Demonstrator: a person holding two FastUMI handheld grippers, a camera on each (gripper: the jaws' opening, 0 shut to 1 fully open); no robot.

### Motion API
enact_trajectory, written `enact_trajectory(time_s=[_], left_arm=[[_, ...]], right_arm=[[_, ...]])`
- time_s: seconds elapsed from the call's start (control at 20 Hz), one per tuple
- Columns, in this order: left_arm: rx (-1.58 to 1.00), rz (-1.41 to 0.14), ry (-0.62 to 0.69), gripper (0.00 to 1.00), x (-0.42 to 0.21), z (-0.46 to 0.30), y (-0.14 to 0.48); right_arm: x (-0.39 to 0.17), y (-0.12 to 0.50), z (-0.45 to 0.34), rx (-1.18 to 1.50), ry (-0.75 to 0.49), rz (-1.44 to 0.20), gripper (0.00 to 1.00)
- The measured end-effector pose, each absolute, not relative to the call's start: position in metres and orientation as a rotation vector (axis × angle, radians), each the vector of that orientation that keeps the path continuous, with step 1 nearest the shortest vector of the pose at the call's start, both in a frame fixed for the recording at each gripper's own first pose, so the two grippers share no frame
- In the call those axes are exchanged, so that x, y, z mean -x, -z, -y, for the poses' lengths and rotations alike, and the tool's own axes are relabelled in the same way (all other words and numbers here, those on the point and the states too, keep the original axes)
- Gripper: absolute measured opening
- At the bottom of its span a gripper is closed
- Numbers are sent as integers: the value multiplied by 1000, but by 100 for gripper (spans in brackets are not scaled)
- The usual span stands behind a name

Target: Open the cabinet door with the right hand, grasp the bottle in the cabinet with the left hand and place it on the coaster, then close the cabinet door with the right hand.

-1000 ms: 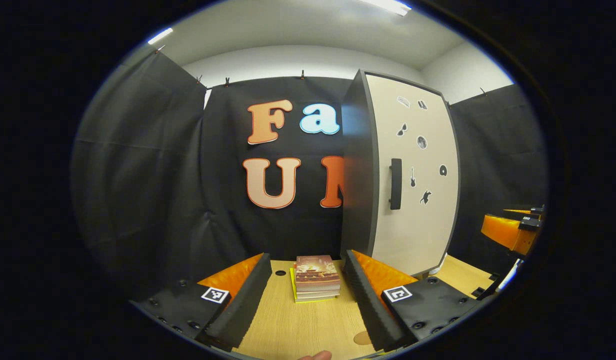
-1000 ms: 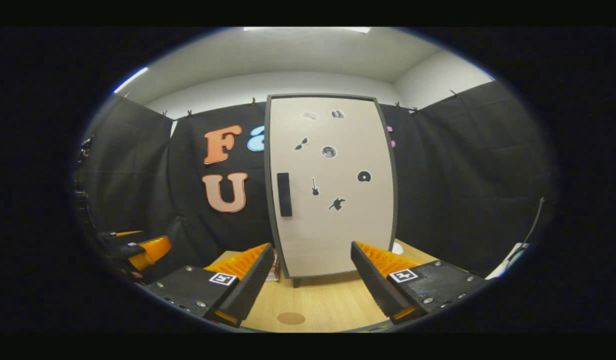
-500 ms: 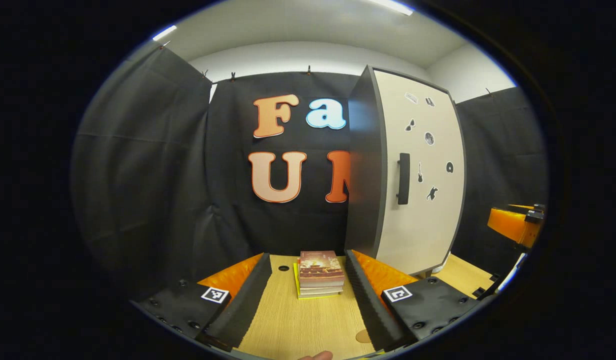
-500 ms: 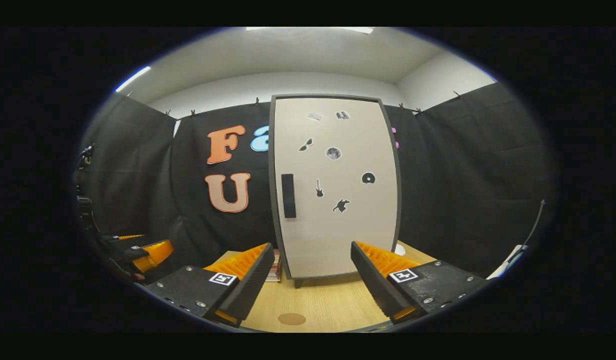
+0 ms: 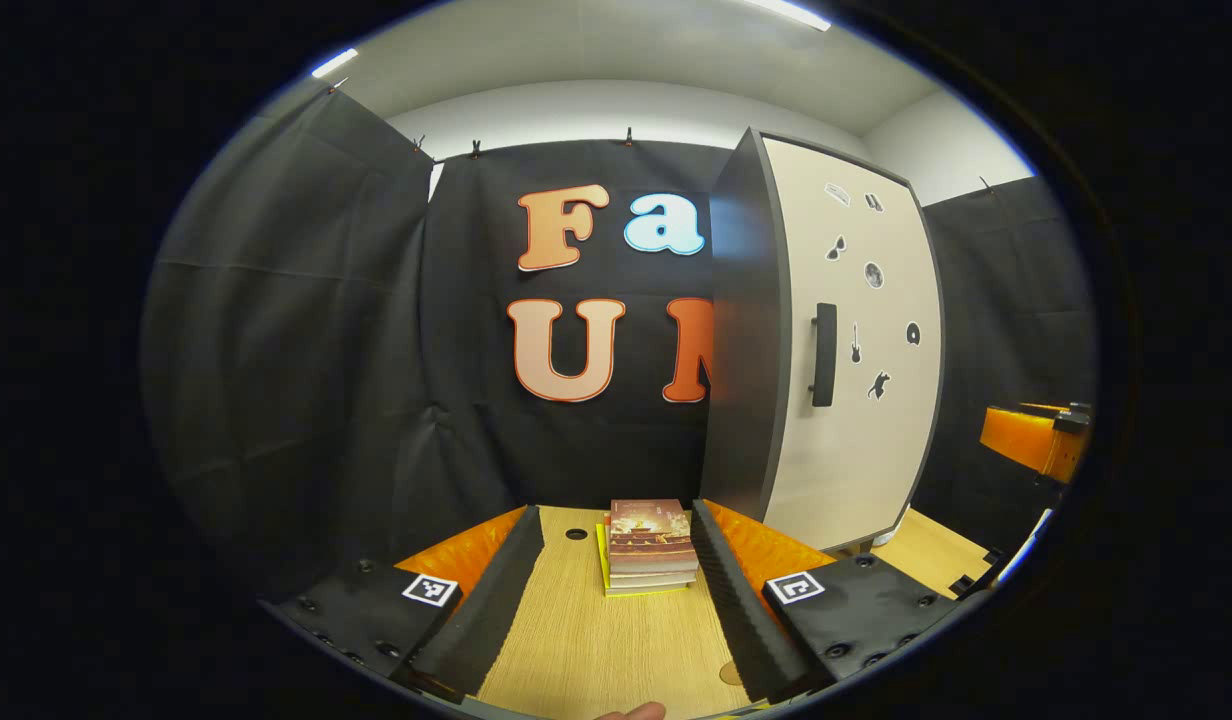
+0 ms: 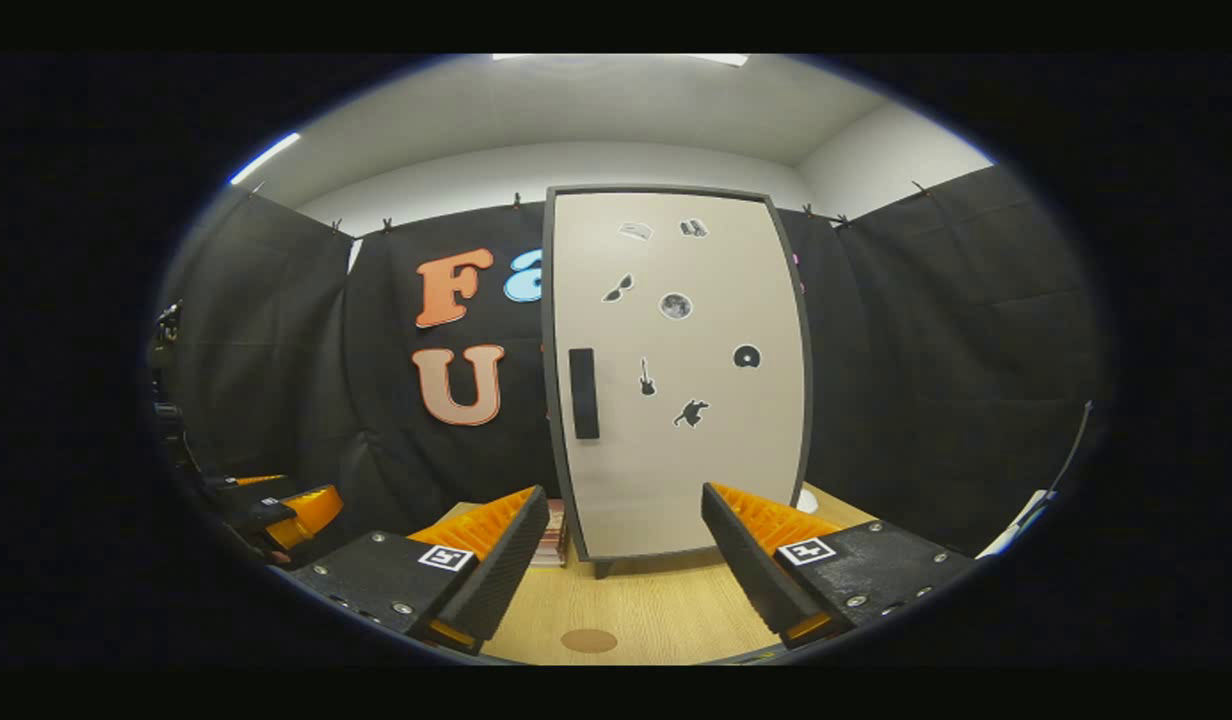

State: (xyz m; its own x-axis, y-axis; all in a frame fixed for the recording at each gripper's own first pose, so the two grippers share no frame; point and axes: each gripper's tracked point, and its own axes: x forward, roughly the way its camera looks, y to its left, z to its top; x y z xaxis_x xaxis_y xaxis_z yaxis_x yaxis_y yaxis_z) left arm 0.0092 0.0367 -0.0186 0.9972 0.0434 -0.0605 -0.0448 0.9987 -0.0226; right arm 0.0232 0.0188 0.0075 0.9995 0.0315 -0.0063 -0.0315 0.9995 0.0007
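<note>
The right tool [image 6: 624,560] sits low in the right gripper view, fingers spread apart and holding nothing. Straight ahead and above it stands the tall beige cabinet door [image 6: 676,370], shut, its black upright bar handle [image 6: 583,393] left of centre, long axis vertical, above the left finger. The right tool is the nearer one. The left tool [image 5: 616,600], also spread and empty, faces a stack of books [image 5: 651,545] on the wooden surface [image 5: 596,650]. A round brown coaster [image 6: 588,640] lies between the right tool's fingers. The bottle is presumably behind the door.
</note>
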Motion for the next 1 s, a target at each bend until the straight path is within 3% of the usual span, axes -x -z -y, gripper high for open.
enact_trajectory(time_s=[1.0], left_arm=[[37, -130, -120, 96, -76, -107, 55]], right_arm=[[-207, -47, -68, 33, -77, 28, 95]])
